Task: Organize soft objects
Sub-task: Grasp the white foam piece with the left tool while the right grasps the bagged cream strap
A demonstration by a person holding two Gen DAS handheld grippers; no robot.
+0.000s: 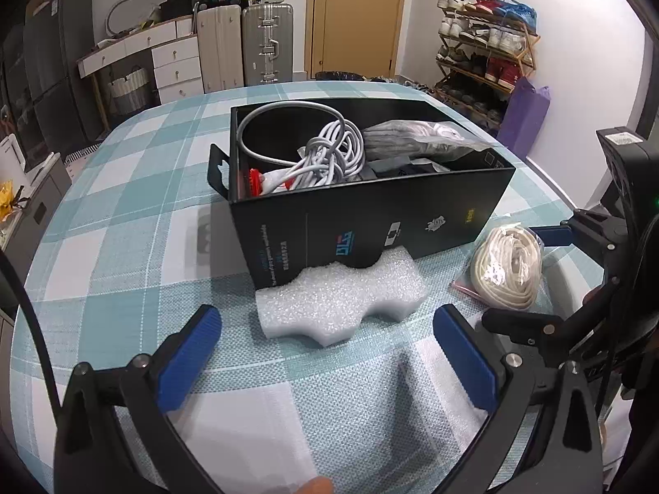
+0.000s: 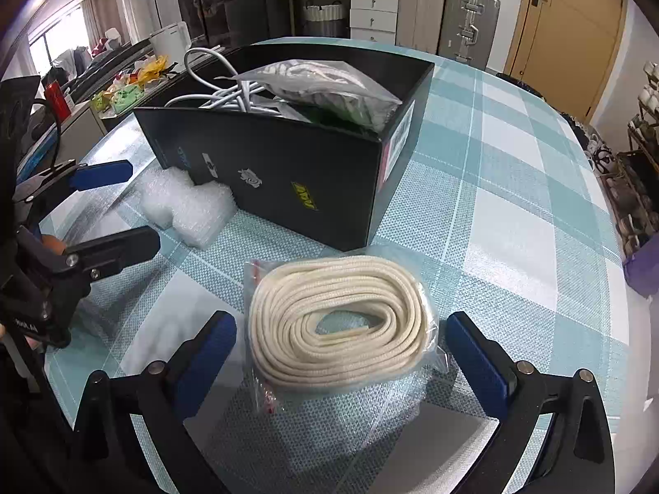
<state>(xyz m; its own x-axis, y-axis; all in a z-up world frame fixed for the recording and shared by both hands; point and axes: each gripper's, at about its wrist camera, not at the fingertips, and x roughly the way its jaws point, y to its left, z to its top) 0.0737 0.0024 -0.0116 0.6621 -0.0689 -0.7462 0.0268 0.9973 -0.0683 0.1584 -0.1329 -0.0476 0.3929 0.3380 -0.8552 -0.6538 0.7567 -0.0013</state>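
Bagged rope coil (image 2: 342, 325) lies low in the frame between the spread right hand-held gripper (image 2: 342, 364); likely light, floppy, its bag slippery, so pinch across the coil. Left hand-held gripper (image 1: 327, 358) gapes before the foam block (image 1: 337, 300).

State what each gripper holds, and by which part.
Nothing is held. The left gripper is open before the foam block; the right gripper is open around the bagged rope.

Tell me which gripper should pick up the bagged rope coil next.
Right. The right gripper is open with the bagged rope coil directly between its fingers; the left gripper is open facing the foam block.
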